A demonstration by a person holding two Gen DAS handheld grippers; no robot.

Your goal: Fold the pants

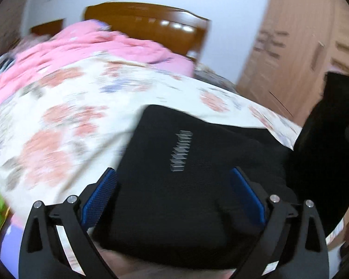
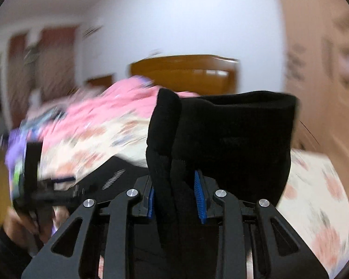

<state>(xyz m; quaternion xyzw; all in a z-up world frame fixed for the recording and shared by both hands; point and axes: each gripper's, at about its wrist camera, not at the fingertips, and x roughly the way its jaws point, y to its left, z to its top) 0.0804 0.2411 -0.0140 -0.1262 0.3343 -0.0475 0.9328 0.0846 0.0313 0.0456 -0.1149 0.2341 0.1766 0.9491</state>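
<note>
Black pants [image 1: 186,186] lie partly folded on the floral bed [image 1: 58,121], one thick bunched end lifted in the right gripper [image 2: 174,195], fingers pinching it. Left gripper [image 1: 172,193] fingers spread over the flat part, holding nothing. Soft, limp, light-looking knit; best taken at edges or corners.

Left claw [image 1: 173,191] gapes wide over black pants [image 1: 197,174] — on floral bedspread [image 1: 58,116].

Floral bedspread [image 1: 58,121] motion-blurred; pants [image 1: 186,174] print [image 1: 180,150] unreadable.
</note>
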